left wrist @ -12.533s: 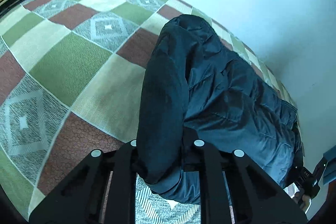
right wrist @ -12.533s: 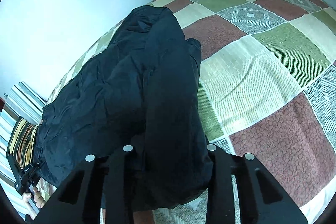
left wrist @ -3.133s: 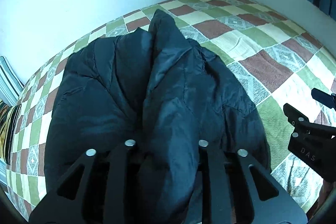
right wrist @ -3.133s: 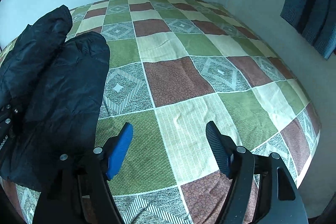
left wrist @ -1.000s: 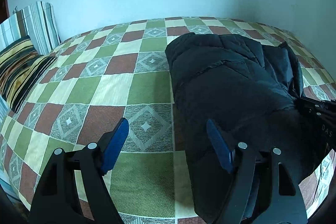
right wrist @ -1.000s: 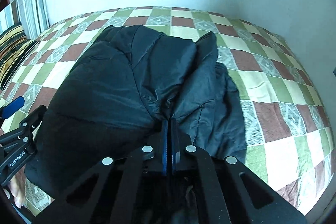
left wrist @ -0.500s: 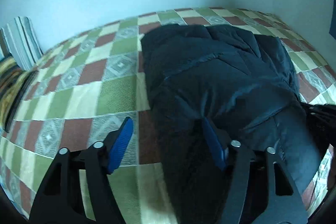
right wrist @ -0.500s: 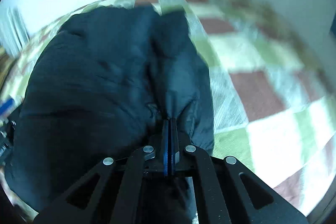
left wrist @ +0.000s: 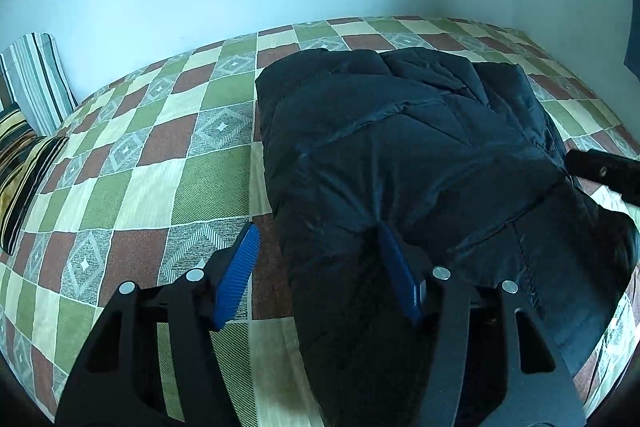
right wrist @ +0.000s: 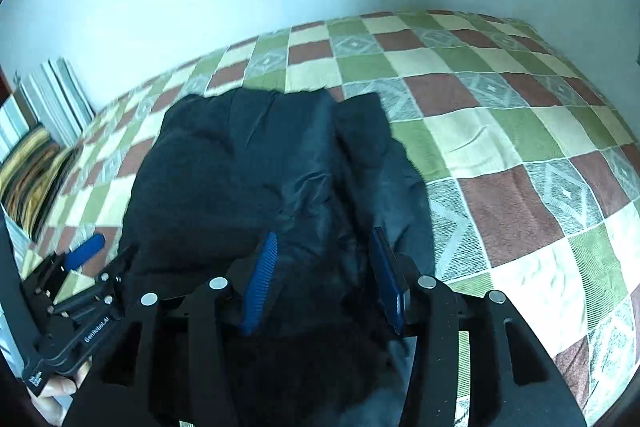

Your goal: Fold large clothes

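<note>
The dark navy quilted puffer jacket (left wrist: 420, 163) lies in a bulky folded bundle on the bed with the green, maroon and cream checked bedspread (left wrist: 160, 163), toward its near edge. Striped pillows (left wrist: 32, 83) stand well apart at the far left by the wall.

The left hand-held gripper (left wrist: 316, 267) stands open at the bundle's near left edge. Its right blue pad rests against the jacket fabric; its left pad sits over bare bedspread, clear of the cloth. Its jaws have just been closing a little, with the jacket's edge between them but not clamped.

The right hand-held gripper (right wrist: 324, 279) has jaws parted, having just been opening. Jacket fabric lies loose between the pads; no pinch is evident.

Assessment: the step in hand appears to be releasing one fold and taking a fresh hold at the near edge for the next. To do it well, each pair of pads should bite through all layers of the padded edge, not only the slippery top shell. Both holds should sit level with one another, so the bundle lifts evenly and the trapped air does not spring the fold apart.
</note>
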`<state>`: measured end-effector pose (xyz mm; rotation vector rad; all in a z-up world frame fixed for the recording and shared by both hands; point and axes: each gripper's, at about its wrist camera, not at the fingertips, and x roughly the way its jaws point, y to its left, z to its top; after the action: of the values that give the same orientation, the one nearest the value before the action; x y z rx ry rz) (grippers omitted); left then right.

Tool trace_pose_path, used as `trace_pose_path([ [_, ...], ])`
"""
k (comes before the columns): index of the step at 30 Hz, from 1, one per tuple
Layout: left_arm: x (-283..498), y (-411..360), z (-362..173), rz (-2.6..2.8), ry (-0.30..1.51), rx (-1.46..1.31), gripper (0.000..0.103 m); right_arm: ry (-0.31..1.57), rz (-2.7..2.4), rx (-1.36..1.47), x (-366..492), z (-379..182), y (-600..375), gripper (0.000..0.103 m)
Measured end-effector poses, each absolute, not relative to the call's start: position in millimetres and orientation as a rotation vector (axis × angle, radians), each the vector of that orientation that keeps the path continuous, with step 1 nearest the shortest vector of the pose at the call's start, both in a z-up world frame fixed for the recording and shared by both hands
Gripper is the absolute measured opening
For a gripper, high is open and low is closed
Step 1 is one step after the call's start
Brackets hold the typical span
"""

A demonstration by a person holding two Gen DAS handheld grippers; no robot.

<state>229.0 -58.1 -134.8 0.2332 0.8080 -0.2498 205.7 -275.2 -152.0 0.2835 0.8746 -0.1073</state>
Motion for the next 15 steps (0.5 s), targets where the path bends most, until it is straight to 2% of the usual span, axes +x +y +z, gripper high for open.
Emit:
trace_pose_path([
  [4,229,-57,-135,-0.25,0.807,0.232,0.061,0.925,-0.071,0.296,214,-164,-266,0.048],
  [6,230,-56,-136,-0.252,0.809,0.226,0.061,0.942,-0.041,0.315,217,-170,-265,0.037],
  [8,230,-56,-136,-0.251,0.809,0.225,0.061,0.967,-0.033,0.29,219,-173,-259,0.017],
  [10,229,-57,-133,-0.247,0.804,0.229,0.062,0.966,-0.059,0.223,218,-172,-252,0.007],
  [13,228,-56,-126,-0.255,0.802,0.202,0.069,0.97,-0.111,0.157,215,-172,-251,0.004],
  [15,227,-61,-126,-0.271,0.811,0.205,0.069,0.991,-0.12,0.135,216,-179,-252,0.004],
])
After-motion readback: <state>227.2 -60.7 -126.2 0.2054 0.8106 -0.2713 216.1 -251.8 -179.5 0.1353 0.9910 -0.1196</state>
